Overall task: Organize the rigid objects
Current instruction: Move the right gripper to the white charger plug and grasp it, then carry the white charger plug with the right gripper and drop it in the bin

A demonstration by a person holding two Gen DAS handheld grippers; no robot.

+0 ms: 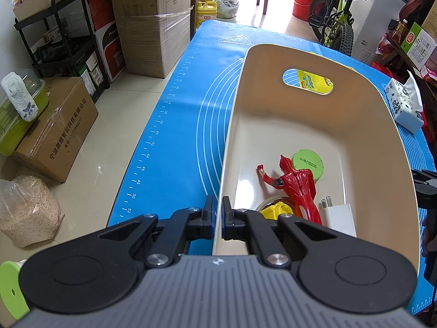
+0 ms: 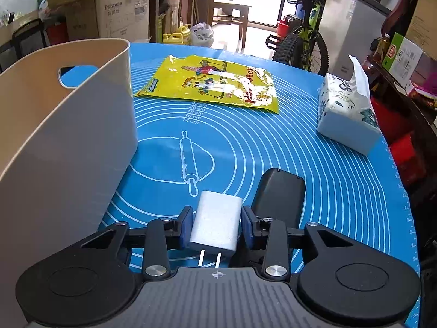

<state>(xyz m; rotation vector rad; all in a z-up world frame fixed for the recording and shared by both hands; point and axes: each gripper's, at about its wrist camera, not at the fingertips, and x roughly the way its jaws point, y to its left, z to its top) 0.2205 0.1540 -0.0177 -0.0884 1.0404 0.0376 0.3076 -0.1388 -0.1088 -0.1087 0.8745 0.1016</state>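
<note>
So the desk (image 2: 314, 191), under its blue mat, runs ahead of both tongs, and the bin (image 1: 314, 125) stands on it, just ahead of the left tongs (image 1: 218, 213) and off to the left of the right tongs (image 2: 215, 227); the left tongs are clenched on the bin's near wall, one finger outside and one inside, pitched steeply down, which I take as steadying it; inside the bin, ahead and right of those tongs, lie a red figure (image 1: 297, 188), a green lid (image 1: 307, 162), something yellow (image 1: 277, 209) and a white plug (image 1: 340, 217), so several rigid things look already sorted.

Left on the mat, going by size: a tissue pack (image 2: 347, 114) far ahead and right of the right tongs, a yellow packet (image 2: 210, 82) far ahead, both soft and probably not for the bin; a black remote (image 2: 281, 194) just right of the right tongs, touching nothing I can make out; and a white charger (image 2: 215, 221) between the right fingers, prongs pointing back toward the camera.

The right tongs slope down toward the mat; their pads flank the charger closely, the left one seeming to touch, the right one with a sliver of gap, so I judge the grip not yet firm and the charger resting on the mat; by my reckoning the task is past halfway, with charger and remote to go.
</note>
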